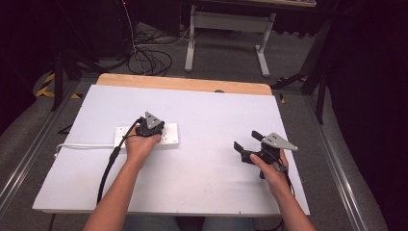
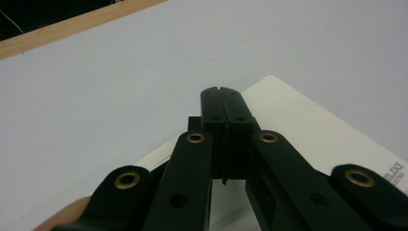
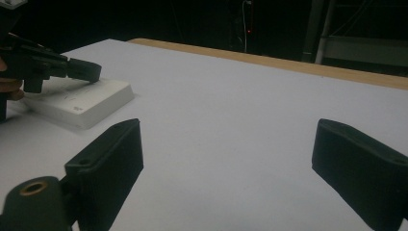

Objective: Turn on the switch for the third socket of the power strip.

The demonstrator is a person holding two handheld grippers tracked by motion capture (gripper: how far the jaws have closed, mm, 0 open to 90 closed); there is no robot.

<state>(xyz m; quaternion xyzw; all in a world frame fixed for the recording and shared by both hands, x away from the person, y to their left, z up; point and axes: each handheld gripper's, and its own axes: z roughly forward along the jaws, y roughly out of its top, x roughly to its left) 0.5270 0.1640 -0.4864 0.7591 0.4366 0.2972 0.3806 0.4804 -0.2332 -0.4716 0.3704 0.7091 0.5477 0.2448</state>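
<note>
Lying under left gripper (image 2: 223, 94) (jaws together): power strip (image 2: 312, 130)

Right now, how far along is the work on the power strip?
Early, by the look of it. Done: the white power strip lies flat on the white table, its cord running left; no plug sits in the part that shows. In hand: the left hand-held gripper, jaws shut, is over the strip's top. Left: the right hand-held gripper is open and holds nothing, well apart from the strip.
</note>
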